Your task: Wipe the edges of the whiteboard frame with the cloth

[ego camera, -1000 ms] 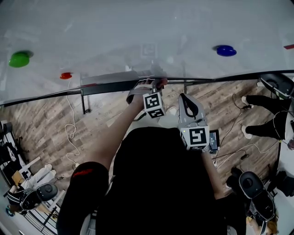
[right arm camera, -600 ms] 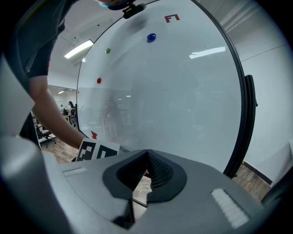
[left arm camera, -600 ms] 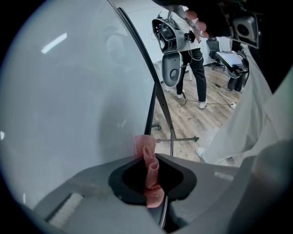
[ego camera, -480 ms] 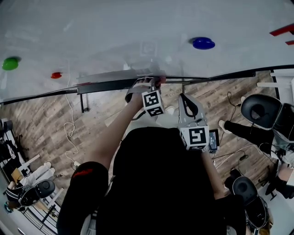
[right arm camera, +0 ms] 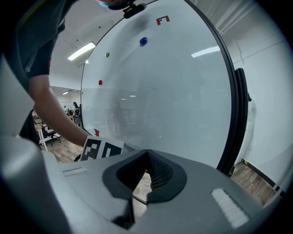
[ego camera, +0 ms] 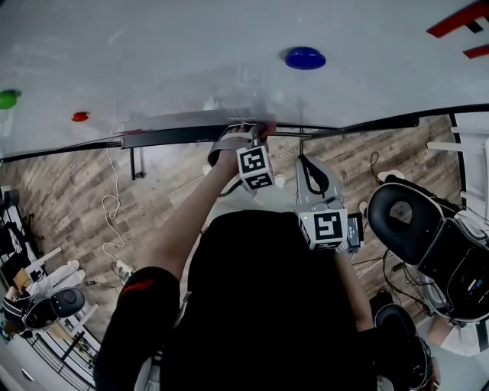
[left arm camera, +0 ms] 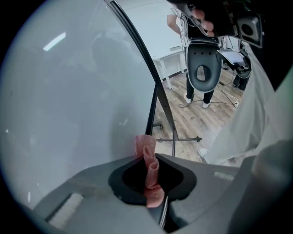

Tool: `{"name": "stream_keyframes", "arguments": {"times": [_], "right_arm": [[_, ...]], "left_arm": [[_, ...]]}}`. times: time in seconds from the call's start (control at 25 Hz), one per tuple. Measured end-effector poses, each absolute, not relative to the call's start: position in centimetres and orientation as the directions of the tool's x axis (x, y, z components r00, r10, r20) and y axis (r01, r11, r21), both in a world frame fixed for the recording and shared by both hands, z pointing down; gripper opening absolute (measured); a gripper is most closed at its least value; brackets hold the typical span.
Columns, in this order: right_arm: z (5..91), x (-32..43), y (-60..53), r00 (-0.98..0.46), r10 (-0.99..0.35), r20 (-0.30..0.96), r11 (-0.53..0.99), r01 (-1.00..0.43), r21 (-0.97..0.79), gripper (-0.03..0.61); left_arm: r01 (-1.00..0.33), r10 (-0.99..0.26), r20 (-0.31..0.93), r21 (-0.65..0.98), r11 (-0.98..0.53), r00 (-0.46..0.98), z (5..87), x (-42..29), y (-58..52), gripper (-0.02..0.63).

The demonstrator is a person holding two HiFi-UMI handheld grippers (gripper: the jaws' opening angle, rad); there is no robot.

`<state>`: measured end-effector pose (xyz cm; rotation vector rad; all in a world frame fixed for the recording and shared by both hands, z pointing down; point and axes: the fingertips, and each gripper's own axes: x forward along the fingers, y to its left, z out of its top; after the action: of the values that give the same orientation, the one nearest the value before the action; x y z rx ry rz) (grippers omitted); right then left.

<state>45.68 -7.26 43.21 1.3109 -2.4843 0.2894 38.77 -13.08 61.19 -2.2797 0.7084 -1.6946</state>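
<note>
The left tool (ego camera: 248, 134) is up against the lower edge of the whiteboard (ego camera: 191, 46), by the right end of the grey marker tray (ego camera: 176, 122) that runs along that edge. Its jaws are pinching a pink cloth (left arm camera: 145, 148). The cloth is bunched into a crumpled fold between them, and its free end pokes out past the tips. That end reaches the pale board surface just beside the dark frame strip (left arm camera: 137, 45). From the left gripper view I cannot tell whether it actually touches.

The right tool (ego camera: 309, 163) hangs back from the board, closer to the person's body and to the right of the left one. Its jaws are pressed together with nothing between them. It points at the board, with the frame's dark side edge (right arm camera: 236, 114) off to its right.

Compared with a second ago, the left tool keeps its place at the tray end, and the right one is where it was. What has changed is the head view, which has swung along the board. The blue magnet (ego camera: 305, 57) now sits much further left and higher. The green magnet (ego camera: 8, 99) has slid almost out at the left edge, and the red magnet (ego camera: 79, 117) has gone left with it. A red mark (ego camera: 458, 19) has come in at the top right. A black office chair (ego camera: 405, 218) now fills more of the wooden floor (ego camera: 69, 191) on the right.
</note>
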Motion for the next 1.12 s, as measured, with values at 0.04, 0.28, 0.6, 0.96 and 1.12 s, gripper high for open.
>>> {"name": "stream_keyframes", "arguments": {"times": [0.04,0.28,0.6,0.96,1.12], "right_arm": [[43.2,46.1,-7.1,-0.532,-0.762,0.369,0.562,-0.826,-0.031,0.002],[42.6,47.3,-6.9,-0.549,-0.755,0.36,0.575,-0.817,-0.039,0.002],[42.8,50.5,-6.7,-0.546,-0.757,0.358,0.577,-0.816,-0.025,0.002],[42.7,52.8,-6.5,-0.53,-0.766,0.362,0.562,-0.827,-0.023,0.002],[42.7,54.3,-6.3,-0.515,-0.767,0.382,0.547,-0.836,-0.029,0.002]], "left_arm": [[-0.245,-0.499,0.838,-0.448,-0.86,0.22,61.1,39.2,-13.1,0.035],[-0.231,-0.516,0.829,-0.47,-0.852,0.214,60.8,41.1,-12.9,0.035],[-0.218,-0.525,0.819,-0.483,-0.848,0.23,60.4,45.2,-13.2,0.035],[-0.208,-0.522,0.819,-0.482,-0.851,0.239,60.2,47.7,-13.3,0.035],[-0.203,-0.519,0.82,-0.481,-0.853,0.242,60.2,49.0,-13.3,0.035]]}}
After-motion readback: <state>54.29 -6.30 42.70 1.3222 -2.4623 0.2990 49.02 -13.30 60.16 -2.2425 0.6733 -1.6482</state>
